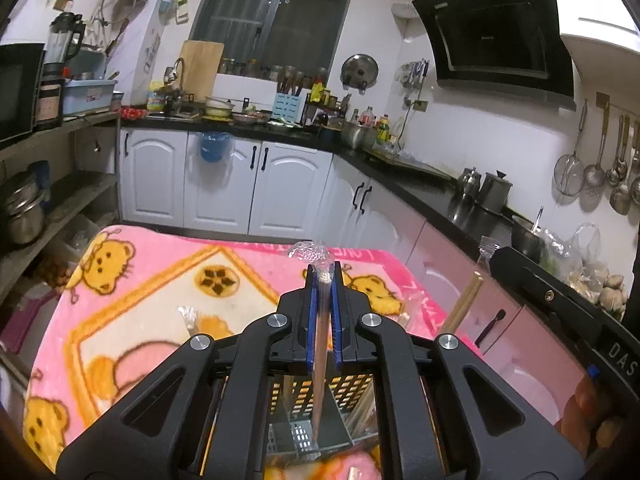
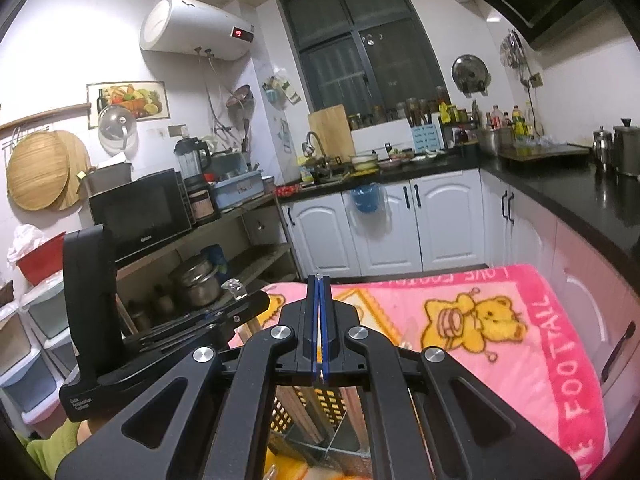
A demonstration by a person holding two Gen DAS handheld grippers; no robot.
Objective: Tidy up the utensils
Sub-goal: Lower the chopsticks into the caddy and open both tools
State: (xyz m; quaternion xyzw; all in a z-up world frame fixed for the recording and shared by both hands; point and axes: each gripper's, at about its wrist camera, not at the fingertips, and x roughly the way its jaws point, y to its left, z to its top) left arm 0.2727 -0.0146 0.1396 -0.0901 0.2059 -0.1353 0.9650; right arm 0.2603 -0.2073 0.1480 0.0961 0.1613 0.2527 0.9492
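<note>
Left gripper: your left gripper (image 1: 323, 276) is pinched tight on a wrapped pair of chopsticks (image 1: 321, 320). The blue pads (image 1: 309, 320) squeeze it from both sides, and the crinkly clear wrapper end pokes out past the tips.

Left pose: it's tipped a bit downward, aimed across the pink bear blanket (image 1: 160, 280). The sticks run back between the fingers and down toward the perforated metal utensil holder (image 1: 352, 390) right under the tool.

Right gripper: your right gripper (image 2: 319, 280) is pressed together too, with something thin and yellowish caught between the pads. It looks like a chopstick, but honestly I can't tell for sure from the right view.

Right pose: also angled slightly down, sitting directly over the same holder (image 2: 328, 400), whose compartments already have wooden chopsticks (image 2: 304, 412) standing in them.

Both tools: they're just beside each other. From the left camera the right one (image 1: 560, 300) shows at the right edge with pale sticks (image 1: 464, 300) slanting beside it; from the right camera the left one (image 2: 180, 328) sits at the left.

Your hand: fingers (image 1: 580, 420) show at the lower right of the left view, wrapped on the right tool's handle.

Loose stuff: one more wrapped pair (image 1: 190, 318) lies on the blanket.
</note>
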